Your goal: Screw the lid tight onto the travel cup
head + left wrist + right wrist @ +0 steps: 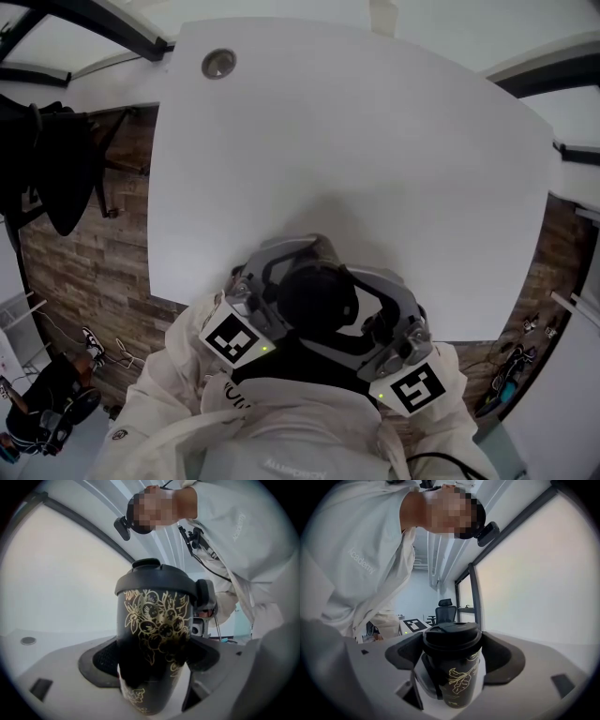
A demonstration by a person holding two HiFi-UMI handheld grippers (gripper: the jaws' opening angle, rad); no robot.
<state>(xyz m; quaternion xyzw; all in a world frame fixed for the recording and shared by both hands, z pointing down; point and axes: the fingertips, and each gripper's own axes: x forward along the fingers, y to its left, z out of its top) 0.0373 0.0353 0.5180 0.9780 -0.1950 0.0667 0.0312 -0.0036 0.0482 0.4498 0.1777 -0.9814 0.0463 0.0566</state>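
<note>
A black travel cup (154,634) with a gold flower print is held up in the air between both grippers. Its black lid (452,637) sits on top. My left gripper (154,663) is shut on the cup's body, one pad (105,660) against each side. My right gripper (452,653) is shut on the lid, its dark pads (497,656) flanking the rim. In the head view the lid (314,298) shows as a dark round shape between the two grey gripper frames, over the near edge of the white table (356,141). The cup's base is hidden.
The white table carries only a round metal grommet (218,63) at its far left corner. A dark hanging garment (56,169) is to the left over the wood-pattern floor (84,272). An office chair (445,609) stands in the room behind.
</note>
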